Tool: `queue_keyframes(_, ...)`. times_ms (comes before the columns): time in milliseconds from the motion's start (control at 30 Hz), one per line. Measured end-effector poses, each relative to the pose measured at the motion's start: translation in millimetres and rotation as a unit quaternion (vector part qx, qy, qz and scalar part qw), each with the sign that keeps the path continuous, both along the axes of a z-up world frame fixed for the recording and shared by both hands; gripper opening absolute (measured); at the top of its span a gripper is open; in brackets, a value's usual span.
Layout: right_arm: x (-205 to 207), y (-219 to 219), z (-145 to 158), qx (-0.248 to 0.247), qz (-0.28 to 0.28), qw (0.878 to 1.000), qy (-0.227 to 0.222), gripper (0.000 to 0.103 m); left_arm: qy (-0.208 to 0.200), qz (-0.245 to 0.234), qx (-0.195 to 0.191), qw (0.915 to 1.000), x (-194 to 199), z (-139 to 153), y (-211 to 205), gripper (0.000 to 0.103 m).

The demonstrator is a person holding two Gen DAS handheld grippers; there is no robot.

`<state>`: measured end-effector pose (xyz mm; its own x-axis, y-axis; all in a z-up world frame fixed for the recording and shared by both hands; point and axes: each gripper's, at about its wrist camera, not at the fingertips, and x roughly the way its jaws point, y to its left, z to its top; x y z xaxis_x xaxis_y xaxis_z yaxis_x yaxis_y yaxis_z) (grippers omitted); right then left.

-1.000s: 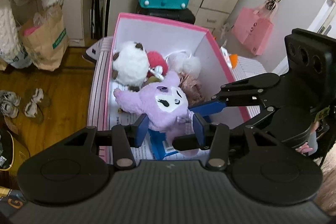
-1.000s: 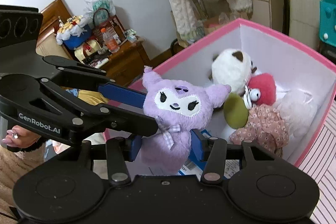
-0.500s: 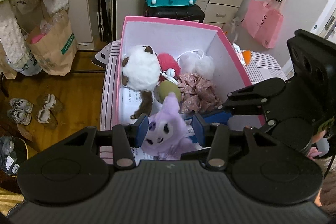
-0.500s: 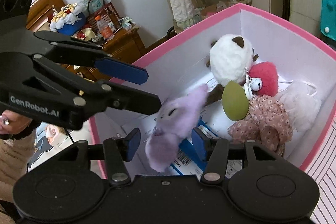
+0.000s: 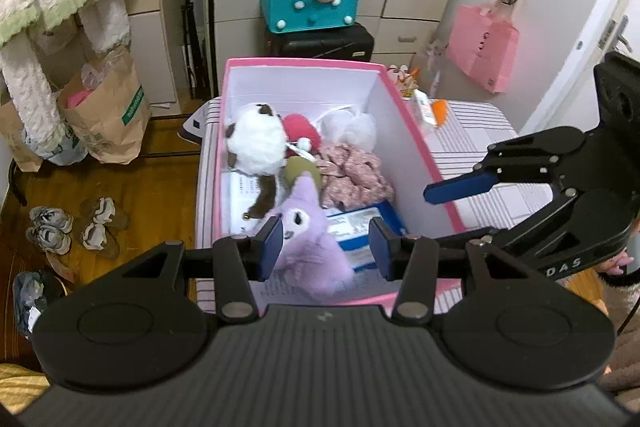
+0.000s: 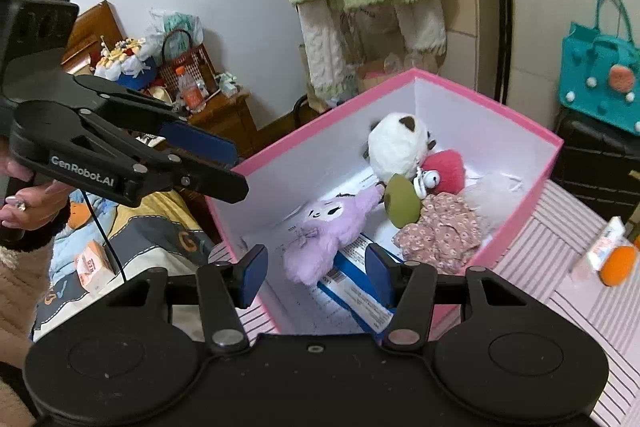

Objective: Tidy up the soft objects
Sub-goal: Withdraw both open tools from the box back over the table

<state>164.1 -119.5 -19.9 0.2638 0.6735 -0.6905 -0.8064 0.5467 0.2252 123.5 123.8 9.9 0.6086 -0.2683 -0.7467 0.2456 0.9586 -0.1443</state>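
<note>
A purple plush lies free in the near end of the pink box, partly on a blue-edged packet. Further in lie a white plush, a red ball, a green pad, a floral cloth and white fluff. My left gripper is open and empty above the box's near end. My right gripper is open and empty, just above the near rim.
The box stands on a striped pink surface with small packets and an orange object. A teal bag on a black case sits behind. Paper bags and shoes are on the wooden floor at left.
Both grippers opened and let go of the purple plush, which dropped into the box and now lies on its side. Both grippers have drawn back and up from it.
</note>
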Motion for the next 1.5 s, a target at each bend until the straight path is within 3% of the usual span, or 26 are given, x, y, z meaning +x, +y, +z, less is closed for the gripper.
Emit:
queue_keyframes(233,-30,-33,22,0.018,-0.006,0.999,-0.034,0.059,-0.037,-0.016,0.024,0.9989,-27,21,-24,0.049)
queue_keyframes(433,-50,-65,32,0.024,-0.018,0.998,-0.048,0.059,-0.032,-0.05,0.038,0.9975,-40,24,-48,0.049)
queue_keyframes(800,-64,-119,25,-0.014,-0.063,0.996,-0.069,0.059,-0.024,-0.133,0.064,0.9888,-64,24,-114,0.052)
queue_keyframes(1000,-59,-150,8,-0.024,-0.083,0.995,-0.055,0.059,-0.009,-0.152,0.031,0.9879,-60,8,-139,0.052)
queue_keyframes(1233,-52,-185,-3,-0.02,-0.105,0.993,-0.054,0.06,-0.016,-0.149,0.028,0.9883,-50,-6,-162,0.052)
queue_keyframes(1400,-47,-204,-4,0.02,-0.1,0.99,-0.099,0.065,-0.044,-0.136,0.022,0.9895,-35,-12,-182,0.052)
queue_keyframes(1500,-42,-214,-3,0.038,-0.116,0.985,-0.125,0.066,-0.062,-0.129,-0.005,0.9897,-26,-17,-194,0.052)
